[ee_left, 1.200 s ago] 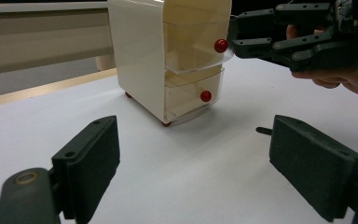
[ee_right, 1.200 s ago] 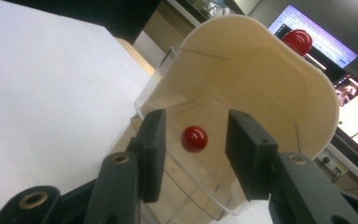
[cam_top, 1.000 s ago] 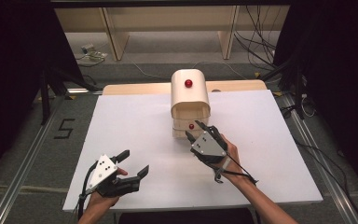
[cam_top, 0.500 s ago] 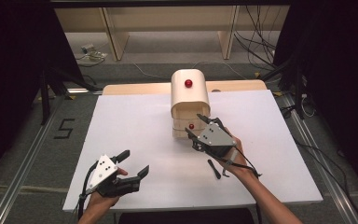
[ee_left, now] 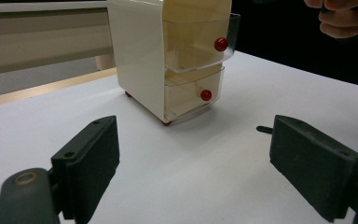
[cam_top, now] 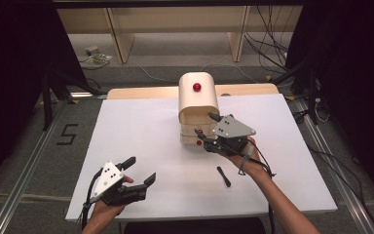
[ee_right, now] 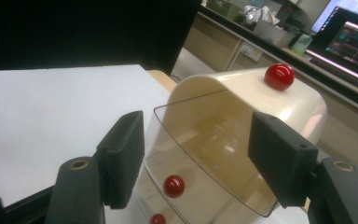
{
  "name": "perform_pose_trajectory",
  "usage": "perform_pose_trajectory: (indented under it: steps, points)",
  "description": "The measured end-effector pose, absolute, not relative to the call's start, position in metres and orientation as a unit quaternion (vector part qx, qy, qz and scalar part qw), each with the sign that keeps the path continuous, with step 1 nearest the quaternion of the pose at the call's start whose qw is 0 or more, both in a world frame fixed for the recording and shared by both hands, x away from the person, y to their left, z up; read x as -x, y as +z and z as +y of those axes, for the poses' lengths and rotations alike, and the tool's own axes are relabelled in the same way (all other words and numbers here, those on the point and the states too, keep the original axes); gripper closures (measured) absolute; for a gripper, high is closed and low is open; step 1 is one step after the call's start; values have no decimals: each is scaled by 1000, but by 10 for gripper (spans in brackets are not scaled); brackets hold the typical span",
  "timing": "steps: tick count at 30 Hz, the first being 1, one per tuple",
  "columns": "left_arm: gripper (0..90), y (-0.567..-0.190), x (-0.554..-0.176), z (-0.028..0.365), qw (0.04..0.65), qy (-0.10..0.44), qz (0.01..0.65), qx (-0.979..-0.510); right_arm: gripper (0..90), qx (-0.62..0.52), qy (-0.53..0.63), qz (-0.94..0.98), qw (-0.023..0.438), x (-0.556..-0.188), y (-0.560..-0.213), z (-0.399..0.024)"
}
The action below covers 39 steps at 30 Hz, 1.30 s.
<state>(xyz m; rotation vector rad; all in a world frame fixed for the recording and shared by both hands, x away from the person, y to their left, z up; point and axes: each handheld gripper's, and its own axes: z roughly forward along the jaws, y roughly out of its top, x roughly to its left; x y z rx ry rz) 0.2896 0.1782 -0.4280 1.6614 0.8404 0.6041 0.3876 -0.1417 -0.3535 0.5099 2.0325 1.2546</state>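
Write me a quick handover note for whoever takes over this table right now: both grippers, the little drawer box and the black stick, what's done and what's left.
Left gripper: open, holding nothing, low over the near left of the table.
Right gripper: jaws have just been opening, nothing gripped; it hovers at the front of the drawer box, just above the top drawer.
Top drawer: pulled part-way out, looks empty. Lower drawer: shut.
Black stick: lying on the table, near the right forearm.
Done: top drawer opened, it seems.
Left, probably: put the stick in the drawer and push it shut.
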Motion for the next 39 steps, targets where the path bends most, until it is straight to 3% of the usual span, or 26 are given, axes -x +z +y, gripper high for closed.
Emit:
perform_pose_trajectory:
  steps: [19, 39]
  points:
    - [156, -429, -292, 180, 557, 254, 363, -702, 376, -237, 480, 809, 241, -427, -355, -145]
    - [156, -428, -291, 179, 558, 253, 360, -703, 400, -252, 460, 825, 208, -438, -361, -139]
